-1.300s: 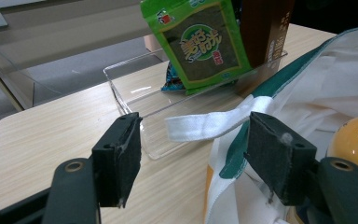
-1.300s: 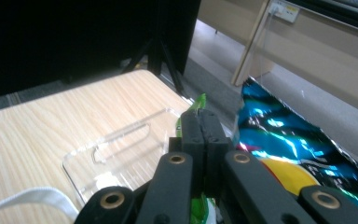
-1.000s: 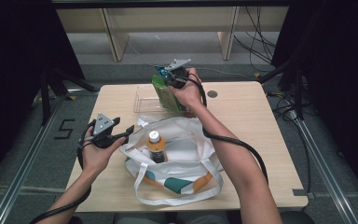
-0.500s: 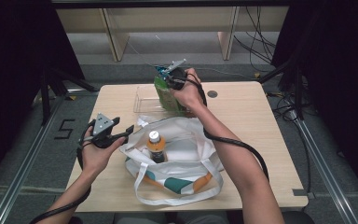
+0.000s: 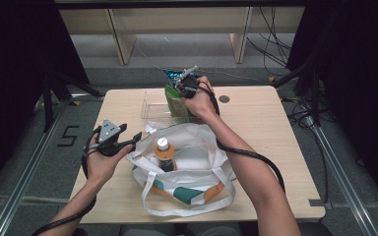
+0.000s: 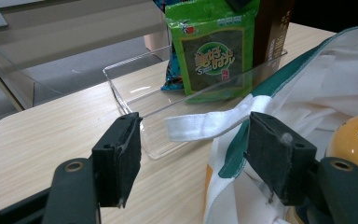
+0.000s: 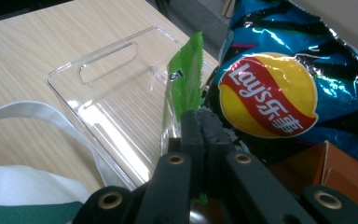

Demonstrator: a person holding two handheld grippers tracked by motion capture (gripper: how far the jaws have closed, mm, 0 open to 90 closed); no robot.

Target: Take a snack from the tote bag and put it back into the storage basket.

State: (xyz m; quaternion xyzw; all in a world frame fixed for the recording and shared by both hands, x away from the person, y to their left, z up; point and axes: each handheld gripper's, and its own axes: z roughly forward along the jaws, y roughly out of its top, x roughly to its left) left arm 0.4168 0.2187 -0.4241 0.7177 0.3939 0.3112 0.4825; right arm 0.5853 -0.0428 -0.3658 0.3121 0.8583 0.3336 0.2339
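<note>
My right gripper (image 5: 181, 88) (image 7: 200, 123) is shut on the top edge of a green seaweed packet (image 5: 174, 102) (image 7: 184, 88). The packet (image 6: 212, 51) stands upright in the right end of a clear plastic tray (image 5: 150, 105) (image 6: 135, 88). Behind it in the tray leans a blue chips bag (image 7: 270, 93), with a brown box (image 6: 270, 28) beside it. My left gripper (image 5: 130, 135) (image 6: 196, 140) is open at the left rim of a white tote bag (image 5: 197, 152). The bag's white strap (image 6: 205, 125) lies between and ahead of the pads, untouched.
An orange-labelled bottle (image 5: 165, 155) with a white cap stands upright inside the tote bag, close to my left gripper. The left half of the clear tray (image 7: 107, 93) holds nothing. Bare tabletop (image 5: 275, 128) lies right of the bag. Wooden shelving stands beyond the table.
</note>
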